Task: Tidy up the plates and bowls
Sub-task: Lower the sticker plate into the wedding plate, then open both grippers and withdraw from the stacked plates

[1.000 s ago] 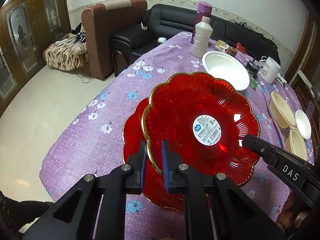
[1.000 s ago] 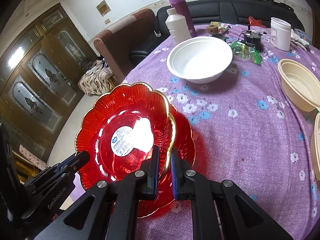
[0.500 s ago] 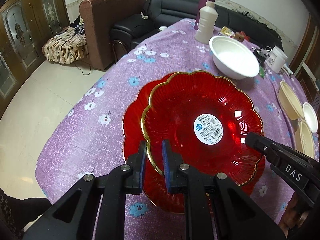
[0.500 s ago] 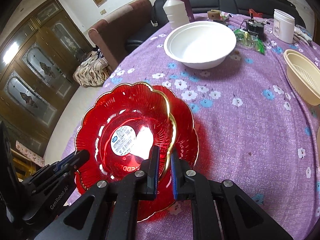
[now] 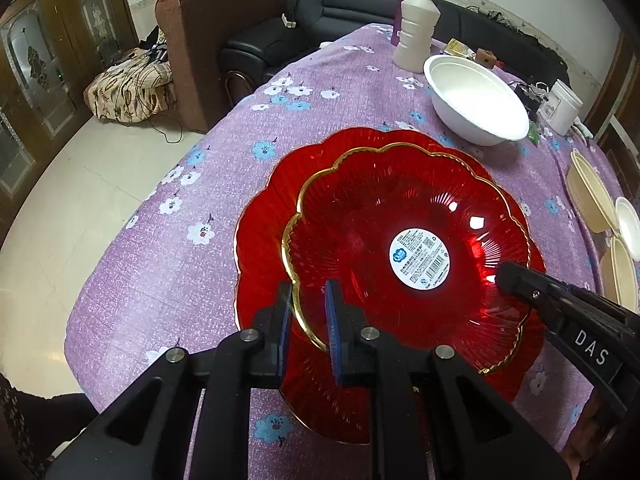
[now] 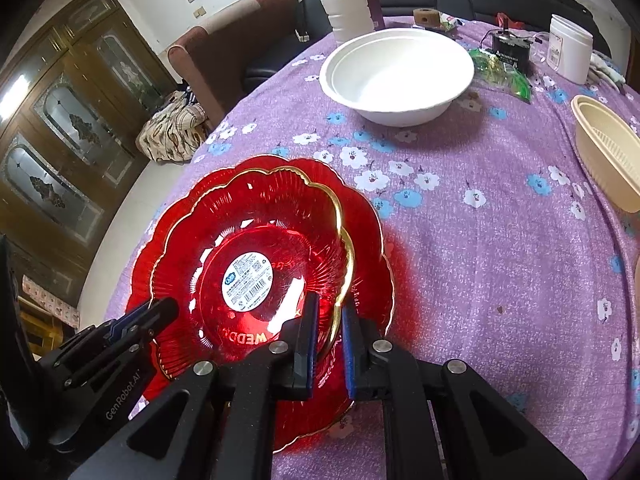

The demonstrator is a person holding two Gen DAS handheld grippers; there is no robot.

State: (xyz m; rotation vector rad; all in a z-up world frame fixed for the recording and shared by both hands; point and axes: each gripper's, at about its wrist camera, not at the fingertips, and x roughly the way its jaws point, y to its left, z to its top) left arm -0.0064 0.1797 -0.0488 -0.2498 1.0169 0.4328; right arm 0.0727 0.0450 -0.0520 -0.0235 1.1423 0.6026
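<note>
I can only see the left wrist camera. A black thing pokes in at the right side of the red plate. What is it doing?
Observer: That is the right gripper. The right wrist view shows the gold rim of the top red plate sitting between its two blue pads.
Child: Is anything written on the plate underneath?
Observer: Yes. Gold letters reading WEDD show through the red plastic, seemingly on the lower red plate, close to that gripper.
Child: What does the yellowish bowl at the side look like inside?
Observer: The beige bowl has a fine grid pattern inside, like a strainer.
</note>
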